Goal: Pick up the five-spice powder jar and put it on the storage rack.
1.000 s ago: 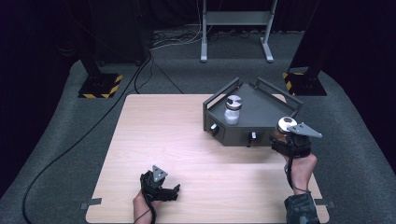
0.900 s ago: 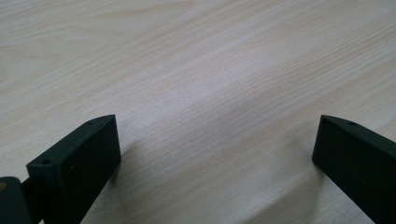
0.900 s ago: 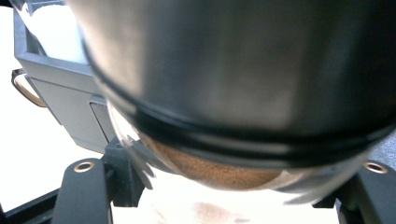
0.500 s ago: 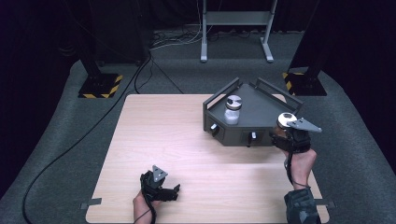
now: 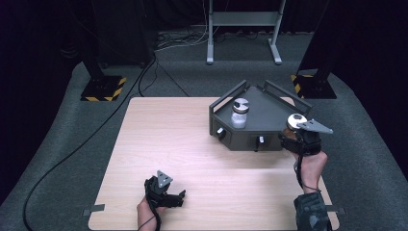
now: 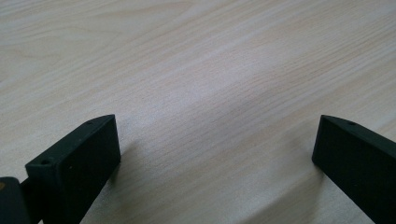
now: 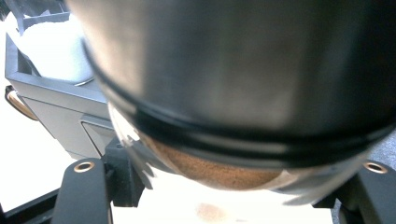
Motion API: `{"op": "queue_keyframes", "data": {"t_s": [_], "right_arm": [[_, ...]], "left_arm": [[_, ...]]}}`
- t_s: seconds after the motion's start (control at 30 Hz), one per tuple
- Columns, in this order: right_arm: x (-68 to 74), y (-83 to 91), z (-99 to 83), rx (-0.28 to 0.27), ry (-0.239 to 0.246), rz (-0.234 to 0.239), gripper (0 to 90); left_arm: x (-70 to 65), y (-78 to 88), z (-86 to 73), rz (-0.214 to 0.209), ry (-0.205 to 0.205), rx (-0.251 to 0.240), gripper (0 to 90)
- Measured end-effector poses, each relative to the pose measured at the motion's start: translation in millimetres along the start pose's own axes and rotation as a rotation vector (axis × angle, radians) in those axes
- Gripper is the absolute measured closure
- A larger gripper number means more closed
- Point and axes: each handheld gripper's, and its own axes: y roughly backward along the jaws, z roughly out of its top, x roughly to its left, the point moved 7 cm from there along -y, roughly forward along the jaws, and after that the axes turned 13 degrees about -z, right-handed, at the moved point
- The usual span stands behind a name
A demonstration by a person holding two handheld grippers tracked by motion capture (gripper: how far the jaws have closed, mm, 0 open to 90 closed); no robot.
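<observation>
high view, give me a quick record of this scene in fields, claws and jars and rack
left claw: open, holds nothing, low over the wooden table near its front edge
right claw: shut on a spice jar with a metal lid and brown powder, at the right end of the rack
grey rack: angled, at the table's far right, knobs on its front
white-filled jar: upright in the rack, left part

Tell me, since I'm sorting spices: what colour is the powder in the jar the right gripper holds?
Brown powder, under a metallic lid; the jar shows best in the right gripper view, in the right gripper.
</observation>
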Motion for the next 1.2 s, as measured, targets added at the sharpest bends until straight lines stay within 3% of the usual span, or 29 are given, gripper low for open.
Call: {"op": "queue_keyframes", "data": {"t_s": [1.2], "right_arm": [[-4.6, -6.0, 13.4, -0.001, 0.002, 0.0, 30.3]], "left_arm": [[0.0, 0.0, 0.0, 0.0, 0.0, 0.0, 0.8]]}}
